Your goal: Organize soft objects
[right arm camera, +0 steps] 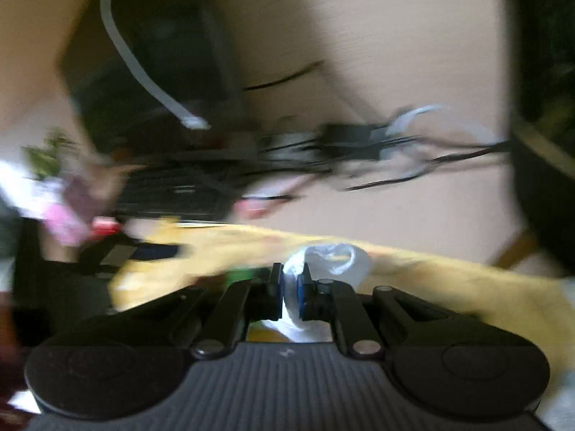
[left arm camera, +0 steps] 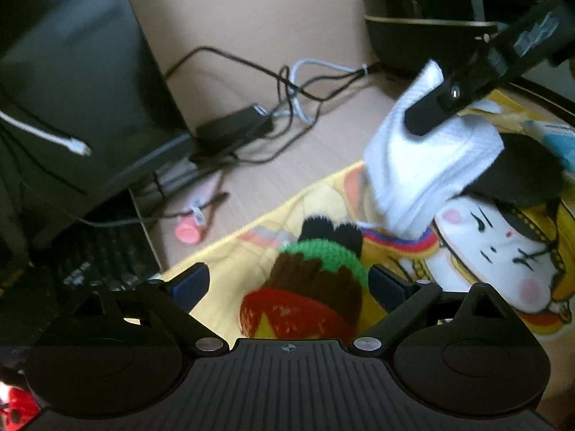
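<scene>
The right tool (right arm camera: 290, 289) is clamped on a white cloth (right arm camera: 329, 260), which bunches just ahead of its tips; seen from the left wrist, that white cloth (left arm camera: 427, 165) hangs from the right tool (left arm camera: 424, 122) above a yellow printed cloth (left arm camera: 485, 251) spread on the tabletop (left arm camera: 287, 28). The left tool (left arm camera: 289, 282) has its jaws apart, with a knitted toy (left arm camera: 316, 280) in brown, green and red lying between them on the yellow cloth. Beyond the left tool's tips, a tangle of cables (left arm camera: 280, 107) lies on the tabletop. No container can be made out.
</scene>
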`<state>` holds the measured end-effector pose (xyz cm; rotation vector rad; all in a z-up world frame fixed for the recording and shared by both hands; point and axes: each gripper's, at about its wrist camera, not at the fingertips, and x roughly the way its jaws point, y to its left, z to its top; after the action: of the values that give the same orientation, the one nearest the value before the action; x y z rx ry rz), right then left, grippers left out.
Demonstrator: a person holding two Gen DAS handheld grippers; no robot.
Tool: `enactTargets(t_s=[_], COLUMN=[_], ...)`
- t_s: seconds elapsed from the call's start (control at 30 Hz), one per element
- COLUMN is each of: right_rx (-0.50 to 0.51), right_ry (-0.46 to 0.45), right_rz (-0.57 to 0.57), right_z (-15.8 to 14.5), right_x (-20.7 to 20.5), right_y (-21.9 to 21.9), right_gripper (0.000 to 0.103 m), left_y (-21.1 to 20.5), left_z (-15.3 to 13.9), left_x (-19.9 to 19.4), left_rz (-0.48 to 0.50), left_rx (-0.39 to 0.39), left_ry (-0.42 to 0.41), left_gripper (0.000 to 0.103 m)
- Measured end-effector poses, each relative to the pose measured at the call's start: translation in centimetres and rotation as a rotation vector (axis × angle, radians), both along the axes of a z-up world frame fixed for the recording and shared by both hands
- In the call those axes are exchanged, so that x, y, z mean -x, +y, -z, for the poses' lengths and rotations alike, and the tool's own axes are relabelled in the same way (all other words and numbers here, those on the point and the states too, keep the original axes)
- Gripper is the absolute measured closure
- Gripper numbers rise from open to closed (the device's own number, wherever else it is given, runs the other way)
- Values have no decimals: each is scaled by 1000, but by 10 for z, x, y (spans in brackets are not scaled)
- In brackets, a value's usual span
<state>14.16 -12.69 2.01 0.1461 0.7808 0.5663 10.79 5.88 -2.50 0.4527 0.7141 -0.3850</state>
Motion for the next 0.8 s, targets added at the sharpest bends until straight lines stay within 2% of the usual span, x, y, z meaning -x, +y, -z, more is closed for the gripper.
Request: enactTargets(t_s=[0.2, 0.37, 0.43, 0.57, 0.63, 0.67, 0.73, 0.8], right_rx=[56, 103, 108, 111, 112, 112, 85, 61], right_ry=[34, 63, 56, 30, 18, 11, 21, 37], right_rz=[-90, -166, -160, -128, -112, -104, -94, -110], right_z=[17, 31, 34, 39, 42, 43, 45, 48], right_x=[-14, -26, -31, -39, -44, -46, -52, -58], right_y=[31, 58, 59, 55, 54, 53, 51, 52], right_gripper=[94, 93, 82, 68, 51, 48, 33, 24], left_y=[0, 0, -1, 0, 2, 3, 4, 5], left_z=[10, 10, 13, 15, 14, 14, 13, 13], left_x=[7, 10, 8, -1, -4, -5, -7, -8], left_rz=[20, 19, 19, 2, -6, -9, -13, -18], left_rx=[-32, -14, -23, -36, -18, -10, 3, 7], left_ry=[15, 19, 22, 36, 48, 54, 64, 69], left_gripper=[5, 4, 3, 3, 2, 2, 2, 2])
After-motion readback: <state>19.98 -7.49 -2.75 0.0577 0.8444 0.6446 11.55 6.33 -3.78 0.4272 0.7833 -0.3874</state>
